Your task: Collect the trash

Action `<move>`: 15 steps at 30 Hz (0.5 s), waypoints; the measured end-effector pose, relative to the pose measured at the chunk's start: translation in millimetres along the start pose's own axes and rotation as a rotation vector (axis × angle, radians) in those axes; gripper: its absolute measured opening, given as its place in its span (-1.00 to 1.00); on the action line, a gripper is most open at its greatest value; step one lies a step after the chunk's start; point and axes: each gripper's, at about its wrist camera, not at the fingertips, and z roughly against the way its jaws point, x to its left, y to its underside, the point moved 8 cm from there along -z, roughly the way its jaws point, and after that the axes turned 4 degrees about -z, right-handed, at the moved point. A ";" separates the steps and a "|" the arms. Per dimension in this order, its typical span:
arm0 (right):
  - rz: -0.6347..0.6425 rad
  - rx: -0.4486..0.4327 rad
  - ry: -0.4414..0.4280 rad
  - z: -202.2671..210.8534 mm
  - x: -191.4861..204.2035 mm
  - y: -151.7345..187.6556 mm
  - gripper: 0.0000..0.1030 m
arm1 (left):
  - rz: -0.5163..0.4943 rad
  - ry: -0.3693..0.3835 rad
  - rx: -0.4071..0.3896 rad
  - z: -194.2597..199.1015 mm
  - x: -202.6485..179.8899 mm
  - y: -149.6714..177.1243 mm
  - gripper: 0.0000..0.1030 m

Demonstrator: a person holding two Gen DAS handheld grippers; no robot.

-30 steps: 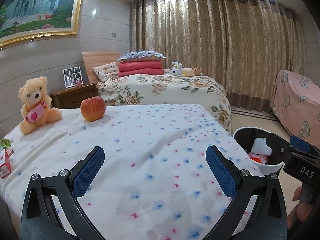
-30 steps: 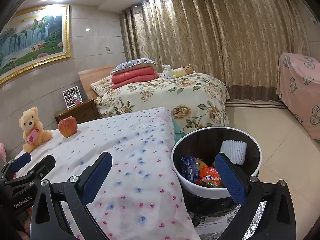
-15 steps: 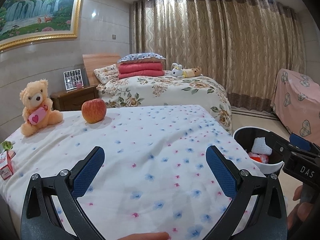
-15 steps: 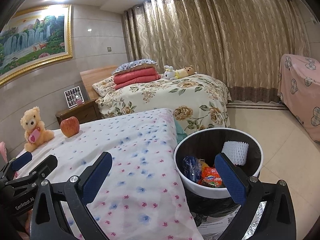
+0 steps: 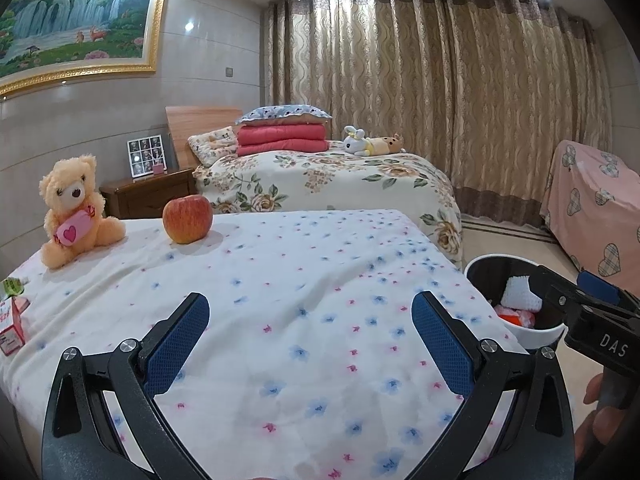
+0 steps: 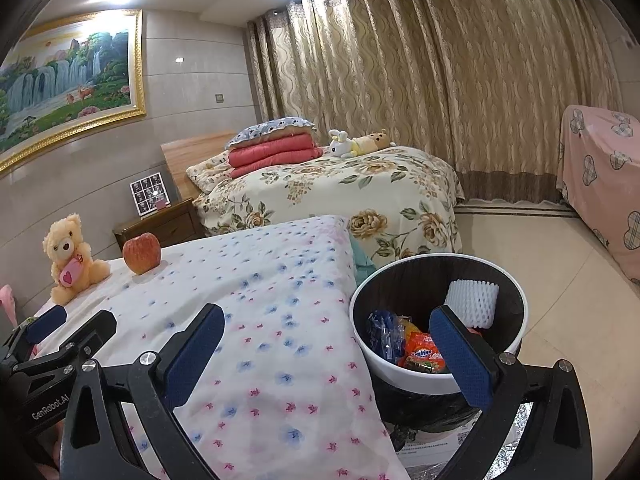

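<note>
- Left hand-held gripper point(image 5: 310, 336): jaws wide apart, nothing between them, hovering over the near part of the flowered cloth point(image 5: 320, 280).
- Right hand-held gripper point(image 6: 326, 344): jaws also spread wide and empty, sitting above the near rim of the trash bin point(image 6: 516, 344).
- Bin stands on the floor at the right edge of the surface. Already inside: white foam fruit net point(image 6: 472, 298), orange snack wrapper point(image 6: 422, 356), blue wrapper point(image 6: 382, 332).
- Likely remaining trash: small red-and-white carton point(image 5: 10, 326) at the far left edge of the surface, with a green scrap point(image 5: 12, 285) just behind it. Both are cut off by the frame, so I cannot tell what they are exactly.
- Handling guess for the carton: light, thin card, crushes easily, could slide on cloth. Pinch across the flat side walls at mid-height, gentle squeeze; if any liquid is left inside, hard pressure could spill it.
- Green scrap: probably foil or film, near weightless, limp. Grab a raised fold, not a flat edge, or the pads will catch the cloth too.
- Apple point(image 5: 187, 219) and teddy bear point(image 5: 74, 210) at the far left are probably not trash; leave them.
- Left unit is the closer one to the carton.
</note>
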 end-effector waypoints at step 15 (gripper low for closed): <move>0.000 -0.001 0.001 0.3 0.0 0.2 1.00 | 0.001 0.011 -0.001 0.6 -1.0 -0.1 1.00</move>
